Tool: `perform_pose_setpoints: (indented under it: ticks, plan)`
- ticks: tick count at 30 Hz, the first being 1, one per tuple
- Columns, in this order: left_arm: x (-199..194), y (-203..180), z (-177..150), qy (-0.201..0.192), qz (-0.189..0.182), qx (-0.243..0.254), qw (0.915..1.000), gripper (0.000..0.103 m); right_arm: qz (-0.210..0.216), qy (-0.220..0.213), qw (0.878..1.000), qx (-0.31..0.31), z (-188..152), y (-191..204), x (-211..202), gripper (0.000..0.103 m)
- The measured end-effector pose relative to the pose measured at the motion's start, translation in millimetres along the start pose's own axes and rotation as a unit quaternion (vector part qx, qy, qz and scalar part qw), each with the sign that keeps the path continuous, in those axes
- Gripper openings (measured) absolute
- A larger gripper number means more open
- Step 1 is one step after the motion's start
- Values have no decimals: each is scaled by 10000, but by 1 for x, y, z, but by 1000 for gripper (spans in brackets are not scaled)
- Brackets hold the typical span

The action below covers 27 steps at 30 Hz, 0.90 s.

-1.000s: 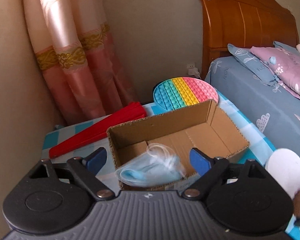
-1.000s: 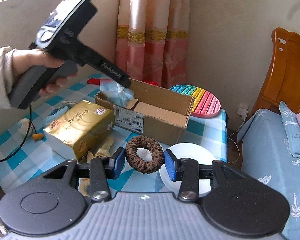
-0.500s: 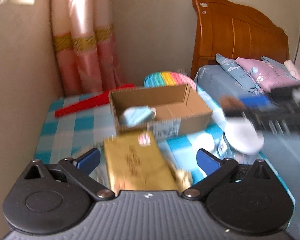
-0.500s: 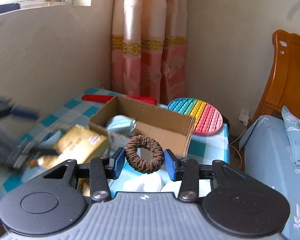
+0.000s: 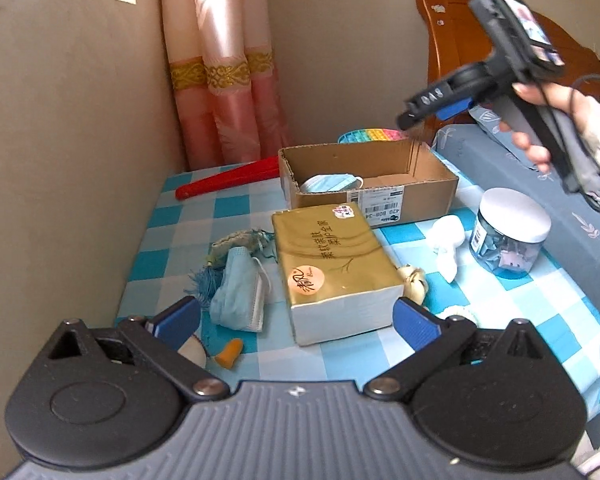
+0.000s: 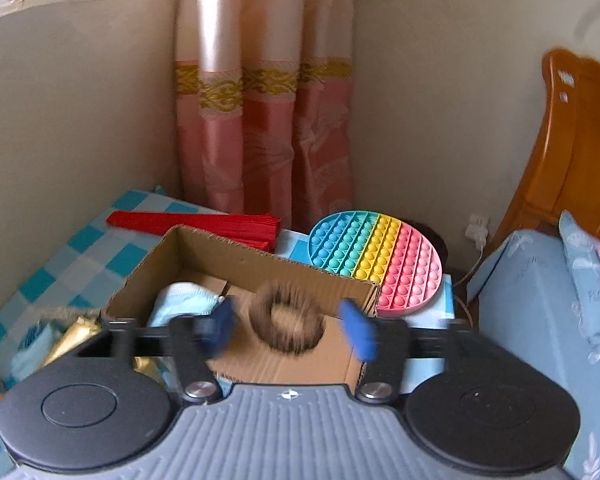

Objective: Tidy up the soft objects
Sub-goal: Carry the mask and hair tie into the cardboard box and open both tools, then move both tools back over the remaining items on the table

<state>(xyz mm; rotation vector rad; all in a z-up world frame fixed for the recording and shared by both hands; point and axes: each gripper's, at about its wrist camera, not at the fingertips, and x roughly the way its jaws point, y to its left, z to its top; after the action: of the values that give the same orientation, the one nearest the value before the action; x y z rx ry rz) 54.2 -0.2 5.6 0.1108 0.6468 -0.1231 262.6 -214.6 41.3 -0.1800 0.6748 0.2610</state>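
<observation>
Right wrist view, catalogued from my remote seat, largest item first. Checked tablecloth [image 5: 236,204]: blue and white, carried everything listed. Cardboard box [image 6: 236,264]: open-topped, long axis running left to right across the left wrist view, one blue face mask [image 5: 332,182] already inside at its left end. Gold tissue pack [image 5: 332,264]: lay just in front of the box. White-lidded jar [image 5: 508,232]: stood to the right of the pack. Rainbow pop-it disc [image 6: 374,262]: lay behind the box's far corner. Red folded fan [image 6: 196,224]: lay behind the box, by the curtain. Second face mask [image 5: 240,288]: loose on the cloth, left of the tissue pack, touching a teal tassel [image 5: 220,256].

Brown scrunchie [image 6: 288,322]: blurred, in the air above the box interior, between the fingers of my right gripper [image 6: 290,326] with a clear gap at each side. Those jaws had just been opening; nothing was gripped, and I judged the scrunchie released to drop straight down into the box.

Left gripper [image 5: 296,318]: spread to its widest, empty, pointed at the tissue pack, with the loose mask just ahead of its left fingertip. I judged this hand nearer the loose mask, the likely next pick.
</observation>
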Motion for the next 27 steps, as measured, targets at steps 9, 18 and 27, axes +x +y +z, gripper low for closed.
perform_pose_setpoints:
  ticks: [9,18,27]
  plan:
    - [-4,4,-6,-39,-135,54,9999,102,19,-133,9998,-141,-9,15,-23,103]
    - [-5,10,-17,33,-159,19,9999,102,224,-130,9994,-220,-40,38,-61,103]
    - [-1,27,-38,273,8,-201,9994,102,450,66,9986,-264,-103,62,-75,103]
